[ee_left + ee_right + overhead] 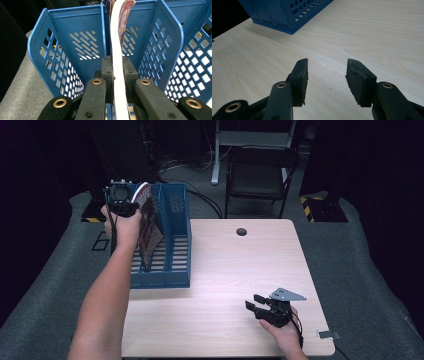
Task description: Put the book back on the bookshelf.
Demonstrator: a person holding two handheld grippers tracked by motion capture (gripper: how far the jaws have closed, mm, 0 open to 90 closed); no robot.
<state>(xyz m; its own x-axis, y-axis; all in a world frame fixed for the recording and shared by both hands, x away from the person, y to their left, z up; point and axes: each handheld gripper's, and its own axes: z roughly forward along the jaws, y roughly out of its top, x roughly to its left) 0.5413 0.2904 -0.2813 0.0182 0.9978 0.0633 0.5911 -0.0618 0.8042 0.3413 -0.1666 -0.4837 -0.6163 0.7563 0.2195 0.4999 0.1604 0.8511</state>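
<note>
A: Left gripper (pixel 120 196) has its fingers (pixel 107 72) clamped on the top edge of a thin magazine (pixel 117 62), held upright over the blue file rack (pixel 170 240) at ten o'clock on the tabletop (pixel 225 270).

B: Why edge-on?

A: So it can likely slip between the dividers (lower corner already inside a slot).

B: Right gripper (pixel 260 306)?

A: At five o'clock, fingers (pixel 299 75) apart, holding nothing; judged parked clear.
</note>
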